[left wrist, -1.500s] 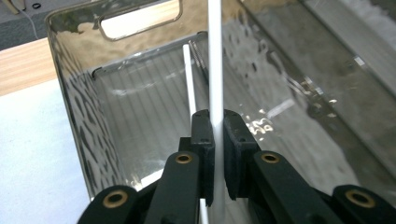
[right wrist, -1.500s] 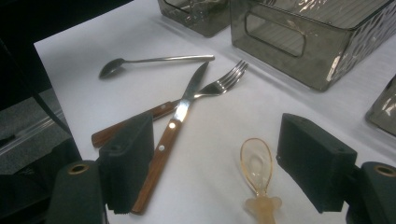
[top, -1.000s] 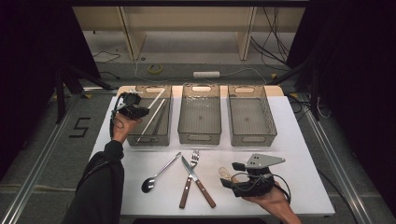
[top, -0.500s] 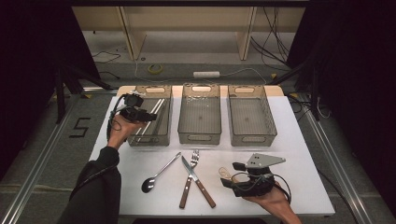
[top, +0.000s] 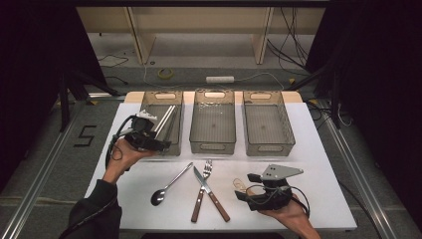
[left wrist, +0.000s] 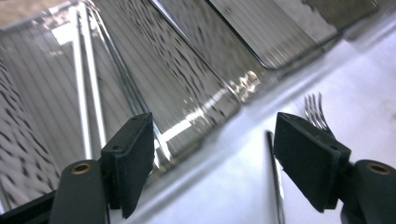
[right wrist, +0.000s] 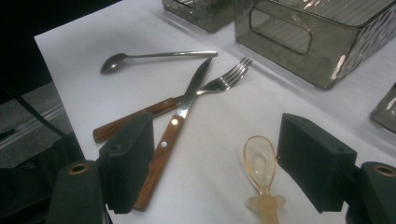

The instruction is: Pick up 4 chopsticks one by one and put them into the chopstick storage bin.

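Observation:
A metal spoon (top: pixel 168 185), a wooden-handled fork (top: pixel 197 209) and a wooden-handled knife (top: pixel 219 205) lie on the white table (top: pixel 308 164); fork and knife are crossed. My left gripper (top: pixel 159 144) hovers open at the front corner of the left bin (top: pixel 149 107), with nothing between its jaws. In the left gripper view, the left gripper (left wrist: pixel 215 158) faces the bin wall (left wrist: pixel 187 88), with fork tines (left wrist: pixel 315 109) beyond. My right gripper (right wrist: pixel 215 158) rests open near the table's front edge, with a small amber plastic spoon (right wrist: pixel 259 163) lying between its jaws.
Three smoky clear bins stand in a row at the back: the left one holds two long metal sticks (top: pixel 165 118), the middle bin (top: pixel 213 144) and right bin (top: pixel 268 147) look empty. The table's front edge runs just behind my right hand (top: pixel 293 219).
My left gripper has drawn back from above the left bin toward the table's front and slightly right. The right gripper has not moved.

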`<state>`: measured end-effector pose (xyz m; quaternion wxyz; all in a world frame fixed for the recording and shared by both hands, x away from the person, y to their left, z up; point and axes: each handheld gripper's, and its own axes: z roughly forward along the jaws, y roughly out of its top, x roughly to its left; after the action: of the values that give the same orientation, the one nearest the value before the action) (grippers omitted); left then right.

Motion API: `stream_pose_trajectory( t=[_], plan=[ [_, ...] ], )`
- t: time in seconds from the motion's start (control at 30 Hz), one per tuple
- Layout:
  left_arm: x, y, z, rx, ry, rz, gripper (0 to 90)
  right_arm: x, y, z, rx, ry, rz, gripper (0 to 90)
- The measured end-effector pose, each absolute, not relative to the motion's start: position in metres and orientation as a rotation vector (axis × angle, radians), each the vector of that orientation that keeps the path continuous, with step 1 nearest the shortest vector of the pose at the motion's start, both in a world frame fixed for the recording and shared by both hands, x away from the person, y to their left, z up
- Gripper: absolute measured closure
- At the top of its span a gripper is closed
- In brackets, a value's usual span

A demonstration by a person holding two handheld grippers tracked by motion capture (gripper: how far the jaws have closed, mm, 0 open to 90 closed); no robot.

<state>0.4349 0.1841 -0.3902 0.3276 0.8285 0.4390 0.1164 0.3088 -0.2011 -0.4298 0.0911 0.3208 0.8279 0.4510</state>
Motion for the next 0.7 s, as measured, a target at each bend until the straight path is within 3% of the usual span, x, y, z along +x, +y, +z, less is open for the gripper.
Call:
stream_pose_trajectory(
  t=[0.7],
  plan=[
    [0.395,0.173,-0.415,2.287,1.113,0.223,21.5,0.309,-0.202,-0.431,0.963,2.455,1.335,28.1]
  ],
)
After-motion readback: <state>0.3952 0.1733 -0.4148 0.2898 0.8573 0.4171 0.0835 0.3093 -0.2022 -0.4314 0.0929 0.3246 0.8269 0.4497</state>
